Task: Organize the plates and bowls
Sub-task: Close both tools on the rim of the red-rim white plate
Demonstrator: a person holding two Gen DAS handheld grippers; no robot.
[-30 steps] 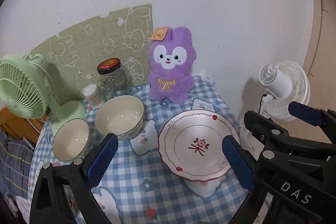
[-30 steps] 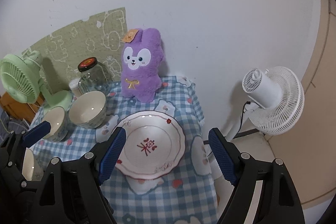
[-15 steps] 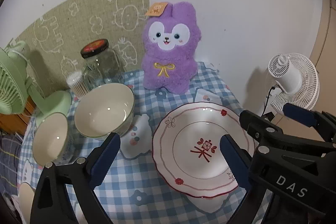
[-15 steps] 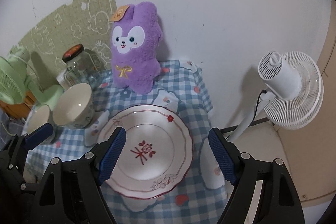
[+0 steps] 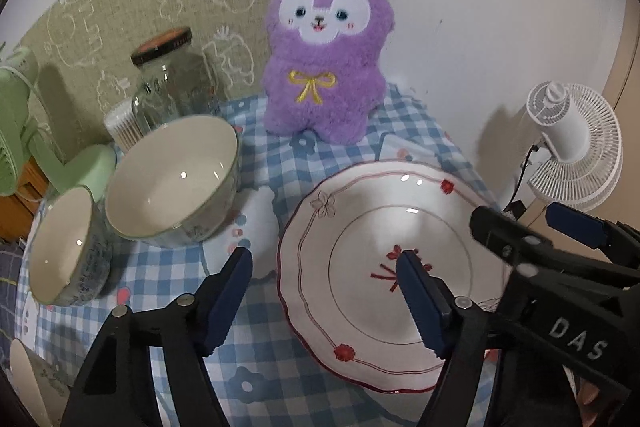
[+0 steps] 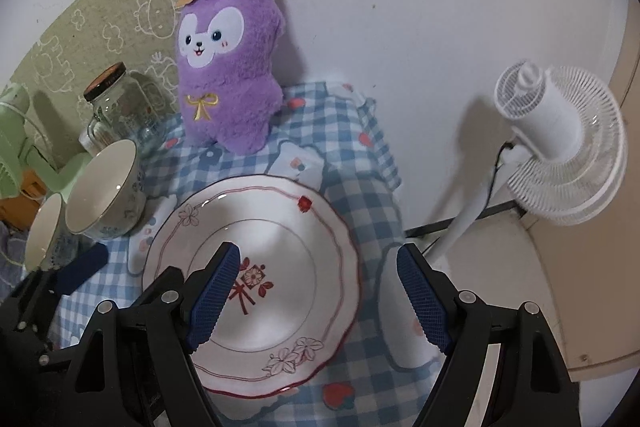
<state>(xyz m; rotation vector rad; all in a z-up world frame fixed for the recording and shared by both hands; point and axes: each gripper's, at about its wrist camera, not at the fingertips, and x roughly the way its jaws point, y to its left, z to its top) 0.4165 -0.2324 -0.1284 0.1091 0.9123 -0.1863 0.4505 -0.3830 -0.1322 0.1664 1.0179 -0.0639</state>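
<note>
A white plate (image 5: pixel 360 227) with a red rim and a red centre mark lies on the blue checked cloth (image 5: pixel 260 359). My left gripper (image 5: pixel 322 263) hovers over the plate's left rim, one finger outside it and one over the middle. Its jaws are closing, and the pads do not touch the plate. My right gripper (image 6: pixel 316 255) stands open astride the plate's (image 6: pixel 280 227) right rim. Left of the plate sit a large cream bowl (image 5: pixel 172 179) and a smaller bowl (image 5: pixel 60 247), both upright.
A purple plush toy (image 5: pixel 324 67) and a glass jar (image 5: pixel 172 87) stand against the back wall. A green fan (image 5: pixel 16 123) is at the far left. A white fan (image 6: pixel 560 147) stands on the floor beyond the table's right edge.
Both grippers have come down and forward toward the plate, which now fills more of each view. The left jaws have narrowed; the right jaws keep the same width.
</note>
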